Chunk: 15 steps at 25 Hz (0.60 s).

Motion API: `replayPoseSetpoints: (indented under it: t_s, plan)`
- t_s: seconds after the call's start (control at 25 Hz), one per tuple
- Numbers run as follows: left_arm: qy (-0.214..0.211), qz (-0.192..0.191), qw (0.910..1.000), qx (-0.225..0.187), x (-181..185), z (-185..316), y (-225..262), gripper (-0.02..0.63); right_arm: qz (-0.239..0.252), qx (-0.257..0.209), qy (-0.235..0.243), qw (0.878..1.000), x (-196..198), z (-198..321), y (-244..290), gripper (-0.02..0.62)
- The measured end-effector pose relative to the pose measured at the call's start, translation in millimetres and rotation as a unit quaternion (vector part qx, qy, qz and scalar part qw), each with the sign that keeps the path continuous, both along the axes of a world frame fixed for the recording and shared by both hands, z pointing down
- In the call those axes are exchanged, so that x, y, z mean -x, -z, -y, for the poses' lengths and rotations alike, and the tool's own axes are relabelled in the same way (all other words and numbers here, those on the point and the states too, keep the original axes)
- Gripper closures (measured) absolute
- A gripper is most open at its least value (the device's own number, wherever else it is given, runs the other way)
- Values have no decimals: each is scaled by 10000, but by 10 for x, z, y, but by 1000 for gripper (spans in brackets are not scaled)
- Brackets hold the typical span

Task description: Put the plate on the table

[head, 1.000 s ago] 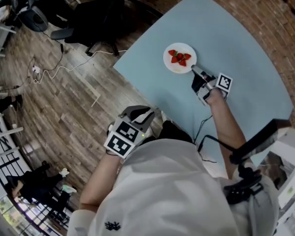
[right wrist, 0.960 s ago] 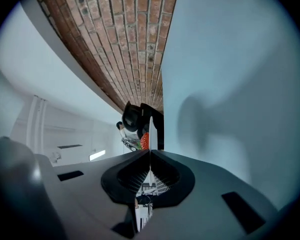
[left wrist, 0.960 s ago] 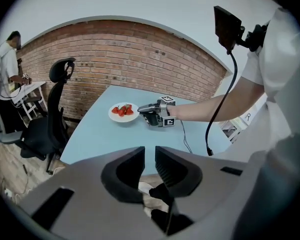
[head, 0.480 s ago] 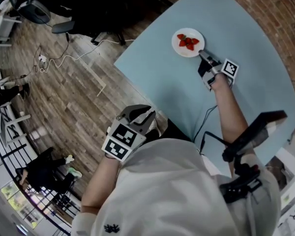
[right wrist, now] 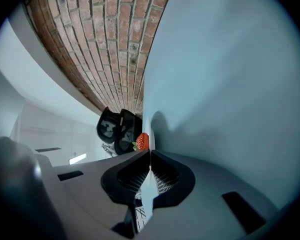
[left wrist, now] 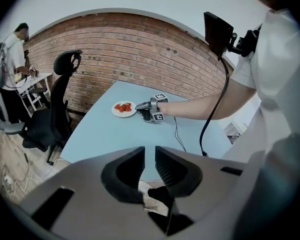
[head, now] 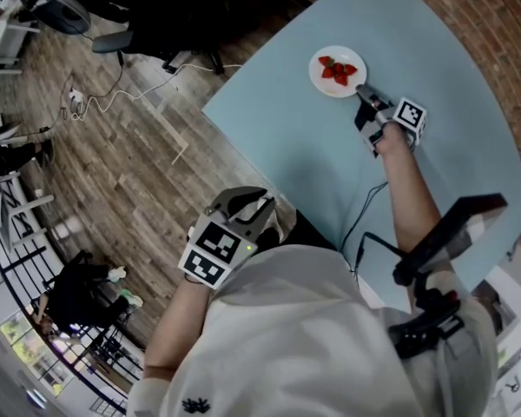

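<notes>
A small white plate (head: 339,72) with several strawberries (head: 337,70) sits low over the far part of the light-blue table (head: 295,146); whether it touches the top I cannot tell. My right gripper (head: 362,90) is shut on the plate's near rim. In the right gripper view the rim (right wrist: 149,134) runs edge-on into the closed right gripper (right wrist: 150,156), with one strawberry (right wrist: 142,140) behind it. The left gripper view shows the plate (left wrist: 124,108) and the right gripper (left wrist: 140,107) from afar. My left gripper (head: 247,200) hangs near my body off the table, its jaws (left wrist: 150,156) slightly apart and empty.
A brick wall (left wrist: 140,49) curves behind the table. A black office chair (left wrist: 55,114) stands at the table's left end, and cables (head: 113,102) lie on the wooden floor. A person (left wrist: 12,49) stands far left. The table's near edge (head: 243,142) faces me.
My right gripper has carried the plate farther out across the table, away from me. The left gripper has stayed by my body.
</notes>
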State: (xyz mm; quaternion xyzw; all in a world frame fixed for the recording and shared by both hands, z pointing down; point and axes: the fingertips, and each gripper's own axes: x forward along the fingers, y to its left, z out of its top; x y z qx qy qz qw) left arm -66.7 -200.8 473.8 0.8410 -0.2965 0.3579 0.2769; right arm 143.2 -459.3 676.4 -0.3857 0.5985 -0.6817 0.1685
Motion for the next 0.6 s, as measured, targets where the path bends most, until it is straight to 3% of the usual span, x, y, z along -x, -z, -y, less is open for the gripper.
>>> replayPoseSetpoints:
  t_s: [0.24, 0.36, 0.6]
  plan:
    - [31, 29, 10000, 6, 17, -38, -14, 540, -551, 213, 173, 9981, 31, 34, -19, 571]
    - [45, 28, 10000, -15, 45, -64, 9, 540, -864, 129, 371, 9955, 52, 94, -35, 510]
    - [110, 45, 9999, -39, 157, -96, 29, 540, -1570, 186, 469, 9863, 66, 146, -62, 454]
